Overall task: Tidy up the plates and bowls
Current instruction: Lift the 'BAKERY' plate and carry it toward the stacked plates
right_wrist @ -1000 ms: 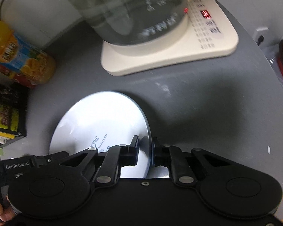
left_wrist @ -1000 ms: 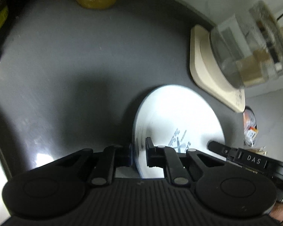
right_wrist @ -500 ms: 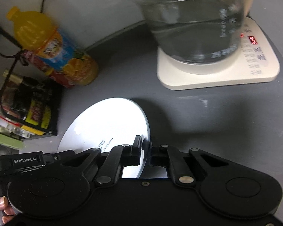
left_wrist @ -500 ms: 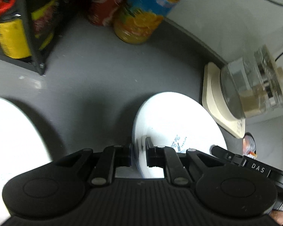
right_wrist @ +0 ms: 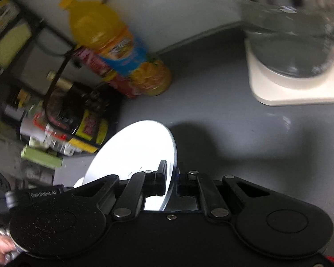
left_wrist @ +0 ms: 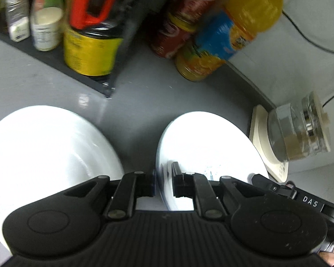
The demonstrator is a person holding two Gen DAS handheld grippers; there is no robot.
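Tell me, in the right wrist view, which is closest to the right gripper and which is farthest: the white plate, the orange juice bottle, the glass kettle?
From the right gripper:
1. White round plate, clamped in its jaws.
2. Orange juice bottle, up left by the wall.
3. Clear glass kettle, far upper right; close to the bottle's distance, hard to call.

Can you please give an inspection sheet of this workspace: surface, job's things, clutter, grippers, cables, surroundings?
Surface: dark grey countertop.
Job's things: round white plate, held; second, larger white plate beside it on the counter.
Clutter: orange juice bottle with blue label; red can; black rack of jars and bottles; glass kettle on cream base.
Grippers: left gripper and right gripper, both shut on the held plate's rim.
Cables: black cable along the wall.
Surroundings: pale wall.
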